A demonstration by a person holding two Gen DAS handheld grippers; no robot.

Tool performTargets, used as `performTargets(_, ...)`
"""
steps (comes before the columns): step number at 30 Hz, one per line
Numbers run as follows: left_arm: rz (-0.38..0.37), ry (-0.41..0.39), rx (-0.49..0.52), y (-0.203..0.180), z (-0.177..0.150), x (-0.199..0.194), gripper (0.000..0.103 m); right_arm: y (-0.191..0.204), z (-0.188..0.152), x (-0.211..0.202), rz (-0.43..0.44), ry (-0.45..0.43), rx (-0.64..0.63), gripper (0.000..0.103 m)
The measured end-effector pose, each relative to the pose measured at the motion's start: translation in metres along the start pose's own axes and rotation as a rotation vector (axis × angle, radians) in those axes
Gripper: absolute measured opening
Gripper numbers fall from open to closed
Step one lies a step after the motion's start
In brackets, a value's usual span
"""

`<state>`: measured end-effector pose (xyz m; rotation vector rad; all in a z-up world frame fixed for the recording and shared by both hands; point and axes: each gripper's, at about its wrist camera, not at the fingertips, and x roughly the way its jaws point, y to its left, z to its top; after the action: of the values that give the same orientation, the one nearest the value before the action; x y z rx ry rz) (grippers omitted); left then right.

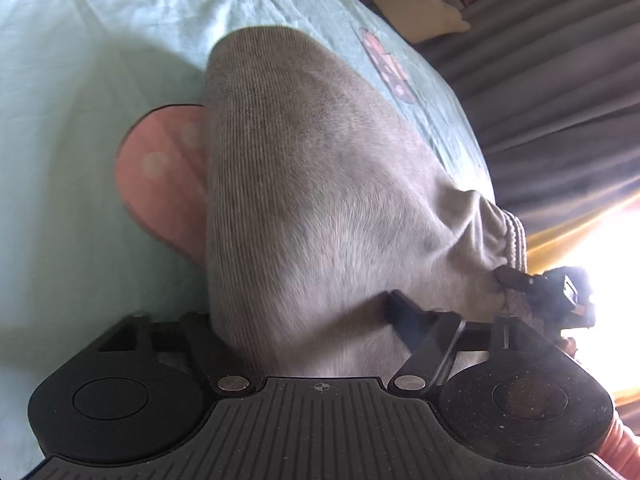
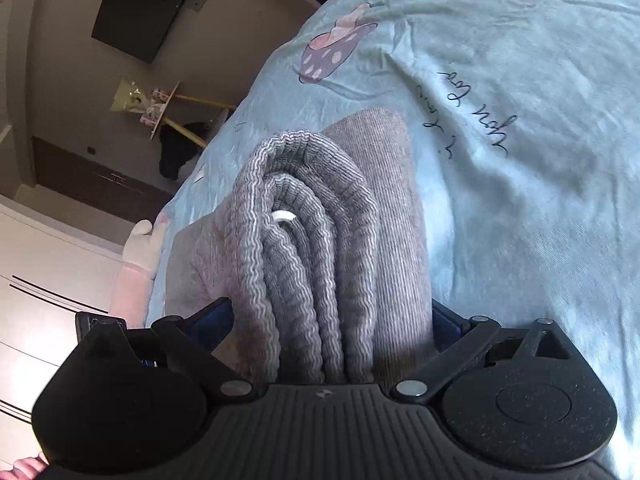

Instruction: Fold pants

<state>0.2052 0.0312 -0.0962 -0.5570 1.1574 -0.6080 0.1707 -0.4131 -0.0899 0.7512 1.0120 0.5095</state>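
Note:
Grey ribbed pants lie folded lengthwise on a pale blue bedsheet. My left gripper is shut on the pants cloth, which fills the space between its fingers. The right gripper shows at the right of the left wrist view, pinching the gathered waistband end. In the right wrist view my right gripper is shut on the bunched elastic waistband, several ribbed folds with a white drawstring showing. The pants hang lifted off the sheet at this end.
The bedsheet has pink mushroom prints and black script. The bed edge runs near dark curtains and a bright window. A plush toy, a wardrobe and a wall screen lie beyond the bed.

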Motion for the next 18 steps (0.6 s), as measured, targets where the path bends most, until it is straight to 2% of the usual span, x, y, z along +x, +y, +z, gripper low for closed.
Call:
performTargets(2,-0.035,0.016,0.005,0.001,0.006,0.008,0.060,0.003,0.005,0.007,-0.010,-0.004,-0.032,0.093)
performTargets(3,-0.044,0.019,-0.002,0.002,0.008,0.012,0.057,0.006,0.005,0.009,-0.016,-0.006,-0.049,0.085)
performTargets(5,-0.070,0.007,-0.012,0.001,0.009,0.011,0.041,0.016,0.006,0.010,-0.056,-0.005,-0.086,0.071)
performTargets(6,-0.074,-0.007,-0.010,-0.002,0.006,0.007,0.039,0.021,0.005,0.008,-0.066,-0.005,-0.106,0.065)
performTargets(9,-0.065,-0.055,0.030,-0.015,0.000,-0.004,0.033,0.035,0.003,0.001,-0.072,-0.020,-0.115,0.060)
performTargets(13,-0.118,-0.101,0.043,-0.033,0.012,-0.020,0.030,0.059,0.011,-0.010,-0.036,-0.055,-0.160,0.058)
performTargets(16,-0.101,-0.155,0.092,-0.055,0.028,-0.030,0.028,0.079,0.025,-0.013,-0.032,-0.104,-0.203,0.058)
performTargets(18,-0.074,-0.196,0.080,-0.062,0.039,-0.038,0.027,0.089,0.035,-0.015,-0.047,-0.141,-0.219,0.058)
